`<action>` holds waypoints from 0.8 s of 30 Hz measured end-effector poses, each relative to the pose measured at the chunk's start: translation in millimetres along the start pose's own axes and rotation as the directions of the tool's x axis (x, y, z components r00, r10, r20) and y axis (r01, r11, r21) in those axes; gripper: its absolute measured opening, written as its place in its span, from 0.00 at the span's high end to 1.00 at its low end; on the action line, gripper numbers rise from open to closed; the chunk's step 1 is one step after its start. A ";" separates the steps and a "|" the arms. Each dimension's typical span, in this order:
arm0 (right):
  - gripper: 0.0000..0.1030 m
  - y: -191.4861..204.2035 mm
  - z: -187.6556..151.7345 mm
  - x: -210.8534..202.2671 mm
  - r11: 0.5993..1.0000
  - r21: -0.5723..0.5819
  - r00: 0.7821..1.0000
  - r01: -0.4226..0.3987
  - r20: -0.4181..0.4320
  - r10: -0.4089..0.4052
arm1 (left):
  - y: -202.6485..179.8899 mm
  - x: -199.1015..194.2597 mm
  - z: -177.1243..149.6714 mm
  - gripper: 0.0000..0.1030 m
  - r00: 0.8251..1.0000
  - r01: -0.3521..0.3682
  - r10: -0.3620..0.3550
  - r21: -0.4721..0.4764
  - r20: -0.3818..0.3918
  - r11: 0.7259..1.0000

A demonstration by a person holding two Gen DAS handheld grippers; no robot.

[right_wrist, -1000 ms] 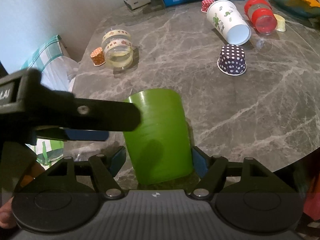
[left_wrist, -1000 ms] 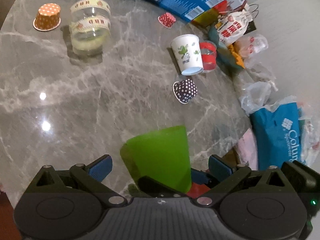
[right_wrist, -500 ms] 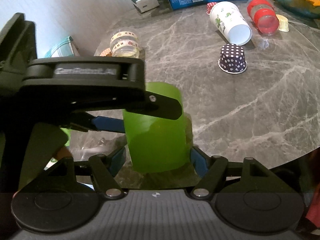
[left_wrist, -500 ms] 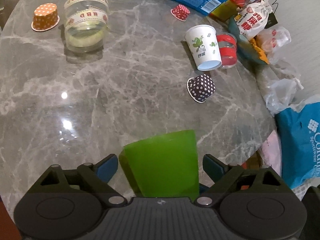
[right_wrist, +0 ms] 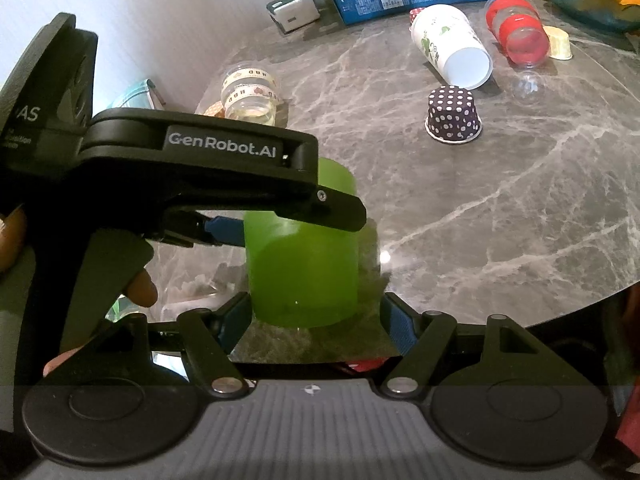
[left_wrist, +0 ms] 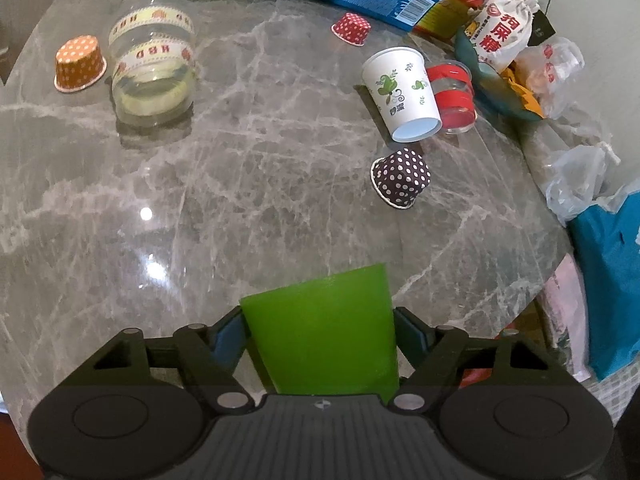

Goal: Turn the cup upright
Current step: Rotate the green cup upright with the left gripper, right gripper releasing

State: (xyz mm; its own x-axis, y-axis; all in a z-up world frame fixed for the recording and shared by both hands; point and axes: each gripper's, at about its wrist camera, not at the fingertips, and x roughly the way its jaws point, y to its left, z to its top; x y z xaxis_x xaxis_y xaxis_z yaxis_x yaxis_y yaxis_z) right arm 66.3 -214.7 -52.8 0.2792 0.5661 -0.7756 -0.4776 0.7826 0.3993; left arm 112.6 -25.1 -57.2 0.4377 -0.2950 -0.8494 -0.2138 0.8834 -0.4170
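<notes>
Viewing along the left gripper [left_wrist: 320, 332], the green cup [left_wrist: 320, 332] is seen clamped between the two blue pads [left_wrist: 228, 336], which press on opposite sides of its wall near the near edge of the marble table [left_wrist: 200, 200]. The cup's wider end faces the camera and its narrower end points away, so it is judged to be partway through the turn; whether it touches the table is not shown here. Farther off, a white paper cup [left_wrist: 404, 92] lies on its side, touching a red-banded clear cup [left_wrist: 452, 96], and a dark dotted cupcake liner [left_wrist: 400, 182] sits just in front of them. In the right wrist view, the right gripper [right_wrist: 316, 320] is released: its blue pads [right_wrist: 394, 322] stand apart on either side of the cup's [right_wrist: 300, 264] lower part, with a clear gap on the right side. The left gripper's [right_wrist: 224, 226] black body crosses the frame and is closed on the cup's upper wall. The cup is judged light, thin-walled and smooth; some flex and slip under pressure are to be expected. A moderate grasp across the mid-wall is recommended, where the taper is less likely to squeeze it out.
</notes>
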 end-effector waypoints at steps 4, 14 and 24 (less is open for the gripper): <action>0.17 -1.7 -8.1 -10.7 1.000 0.000 1.000 -0.017 0.022 0.017 | -3.8 0.4 0.3 0.23 1.000 -0.013 0.013 0.029 0.007 0.999; 0.10 -37.5 -41.6 -50.2 0.989 0.135 0.986 -0.065 0.159 0.043 | -10.3 -4.8 -2.6 0.24 0.998 -0.031 0.024 0.108 0.063 0.994; 0.10 -61.8 -66.9 -88.0 0.967 0.238 0.935 -0.086 0.356 -0.005 | -25.8 -55.2 -22.0 0.25 0.938 -0.055 -0.039 0.258 0.345 0.964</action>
State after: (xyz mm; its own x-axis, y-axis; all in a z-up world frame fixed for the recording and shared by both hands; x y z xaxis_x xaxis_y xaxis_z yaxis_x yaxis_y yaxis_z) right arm 15.5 -330.2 -41.9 0.5595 0.6177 -0.5526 -0.2875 0.7700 0.5695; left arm 74.7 -39.6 -6.7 0.7202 -0.1858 -0.6684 -0.0044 0.9622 -0.2723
